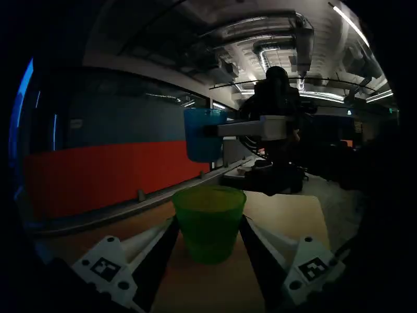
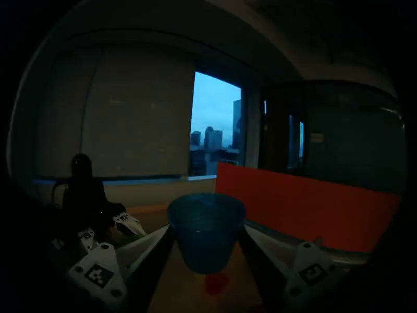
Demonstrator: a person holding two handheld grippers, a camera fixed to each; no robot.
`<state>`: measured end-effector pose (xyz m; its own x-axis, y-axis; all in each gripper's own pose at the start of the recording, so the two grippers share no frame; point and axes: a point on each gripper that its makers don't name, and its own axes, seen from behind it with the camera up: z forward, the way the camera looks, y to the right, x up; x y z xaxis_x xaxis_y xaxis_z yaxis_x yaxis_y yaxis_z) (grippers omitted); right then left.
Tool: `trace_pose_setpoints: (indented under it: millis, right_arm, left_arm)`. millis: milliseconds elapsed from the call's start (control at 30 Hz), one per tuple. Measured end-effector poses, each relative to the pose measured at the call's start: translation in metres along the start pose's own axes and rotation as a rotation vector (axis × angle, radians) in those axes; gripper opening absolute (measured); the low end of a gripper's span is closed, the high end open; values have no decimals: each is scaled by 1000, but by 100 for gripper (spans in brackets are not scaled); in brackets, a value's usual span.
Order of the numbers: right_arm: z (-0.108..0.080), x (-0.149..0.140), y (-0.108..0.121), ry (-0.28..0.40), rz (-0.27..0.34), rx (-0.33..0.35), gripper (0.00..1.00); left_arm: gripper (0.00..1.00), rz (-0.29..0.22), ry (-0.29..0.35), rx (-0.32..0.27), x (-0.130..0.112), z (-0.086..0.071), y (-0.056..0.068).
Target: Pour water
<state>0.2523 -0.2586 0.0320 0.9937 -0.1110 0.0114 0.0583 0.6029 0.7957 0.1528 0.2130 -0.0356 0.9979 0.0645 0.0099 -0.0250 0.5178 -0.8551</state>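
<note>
The left claw (image 1: 209, 223) pinches the green cup (image 1: 209, 232); the right claw (image 2: 207, 233) pinches the blue cup (image 2: 206, 224) — held higher. Centre its rim over the green cup — tilt slowly.

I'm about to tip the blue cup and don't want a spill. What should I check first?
1. Left gripper jaws press the green cup: ok.
2. Right gripper jaws press the blue cup: ok.
3. Green cup upright: ok.
4. Blue cup raised, upright: ok.
5. Blue cup's lip over green cup's mouth: cannot tell.
6. Blue cup's contents: cannot tell, too dim.
</note>
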Motion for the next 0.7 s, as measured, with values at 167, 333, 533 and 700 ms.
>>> trace_pose_setpoints:
  millis: [167,333,533,700]
  right_arm:
    - [-2,-14,2,-16,-2,-1,97]
    - [-4,-25,1,-31,-11,3,97]
    - [-7,-39,3,-49,-20,8,97]
    - [-10,-55,4,-66,-24,12,97]
  left_arm:
    - [81,0,-28,-1,-9,0,-1]
    - [81,1,-59,0,-20,1,-2]
    - [81,7,-105,6,-35,1,-6]
    - [81,10,-146,2,-48,1,-7]
